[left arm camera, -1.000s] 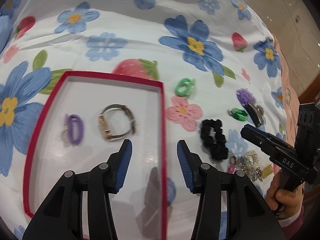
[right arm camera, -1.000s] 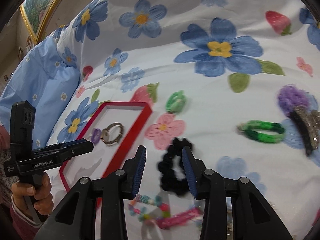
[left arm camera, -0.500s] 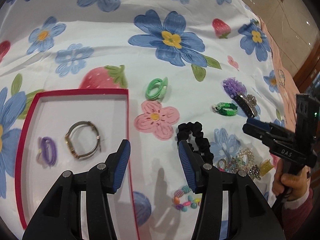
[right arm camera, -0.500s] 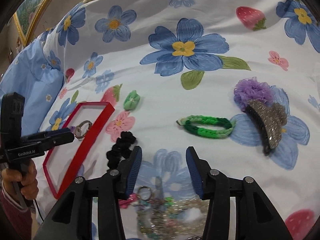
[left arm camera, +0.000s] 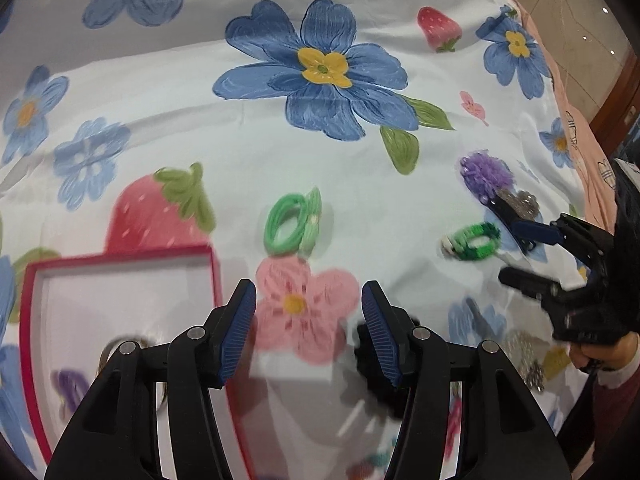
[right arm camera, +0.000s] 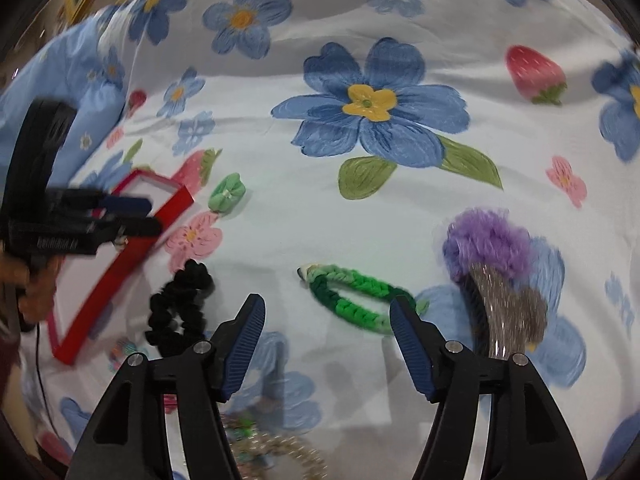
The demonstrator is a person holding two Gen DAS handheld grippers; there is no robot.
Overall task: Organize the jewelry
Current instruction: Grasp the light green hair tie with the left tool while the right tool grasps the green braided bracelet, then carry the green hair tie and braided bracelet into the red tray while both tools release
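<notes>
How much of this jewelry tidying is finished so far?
Only a start. The red box already holds a watch and a purple band. Nothing is in hand: both sets of jaws are opening with nothing between them. Still lying on the bedspread are the green braided bracelet, black scrunchie, light green hair tie and purple clip.

We list, on the floral bedsheet (right arm camera: 280,60): a red-rimmed tray (left arm camera: 120,254) near its left edge; a light-green hair tie (left arm camera: 294,222) beside the tray's far corner; a black scrunchie (right arm camera: 180,308); a braided green band (right arm camera: 356,298) lying flat; a purple-tufted glitter clip (right arm camera: 492,272) toward the right edge.
</notes>
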